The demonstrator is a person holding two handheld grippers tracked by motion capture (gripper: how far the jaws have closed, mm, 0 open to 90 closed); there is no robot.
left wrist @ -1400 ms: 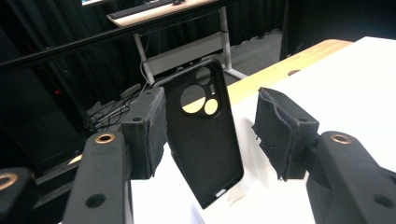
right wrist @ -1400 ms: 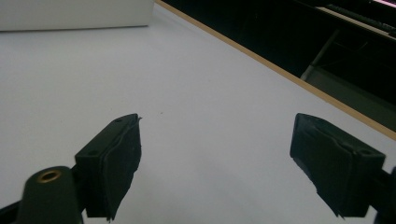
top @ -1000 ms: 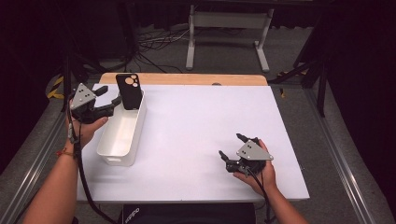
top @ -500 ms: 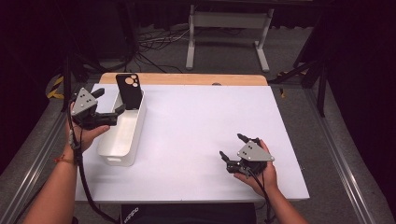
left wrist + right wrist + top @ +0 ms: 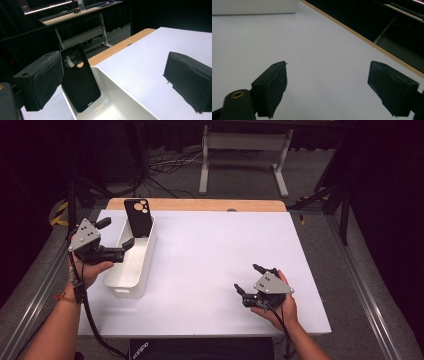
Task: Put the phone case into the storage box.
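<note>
Phone case [image 5: 138,216] leans upright against the white bin's [image 5: 131,285] far end, seemingly just released; left gripper [image 5: 116,240] has been opening wide, and right gripper [image 5: 248,279] rests open on the table [image 5: 210,250].

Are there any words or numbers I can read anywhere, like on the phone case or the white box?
None can be read.
Black panel below the table's near edge: white lettering, too blurred to read.
Phone case: no writing visible.
White bin: no writing visible.
</note>
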